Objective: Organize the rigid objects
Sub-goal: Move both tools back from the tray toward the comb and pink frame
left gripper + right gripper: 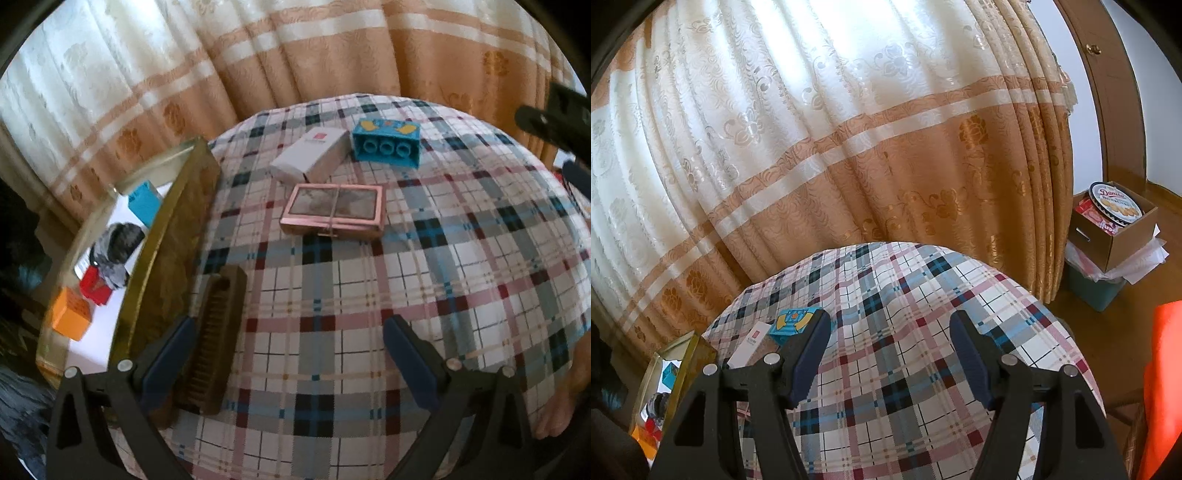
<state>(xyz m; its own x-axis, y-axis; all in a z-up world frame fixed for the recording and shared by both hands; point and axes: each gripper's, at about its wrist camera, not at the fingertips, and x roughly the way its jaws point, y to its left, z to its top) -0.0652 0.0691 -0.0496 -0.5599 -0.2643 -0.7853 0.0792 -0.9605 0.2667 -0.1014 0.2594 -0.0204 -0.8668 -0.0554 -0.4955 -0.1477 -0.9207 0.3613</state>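
Observation:
On the plaid tablecloth (369,332) lie a white box with a red logo (310,155), a blue toy brick (386,144) and a rose-gold compact case (334,210). A brown ridged comb-like bar (214,339) lies by the inner side of the left finger (170,362). My left gripper (288,332) is open above the cloth, its pads pressing on nothing. My right gripper (890,332) is open too, with only cloth between its fingers. In the right wrist view the blue brick (792,321) and white box (750,347) sit beyond its left finger.
A gold-rimmed box (173,240) at the table's left edge holds a blue box (144,203), a red box (96,290), an orange box (72,314) and a grey-black item (118,251). Curtains (849,147) hang behind. A cardboard box with a biscuit tin (1115,206) stands on the floor.

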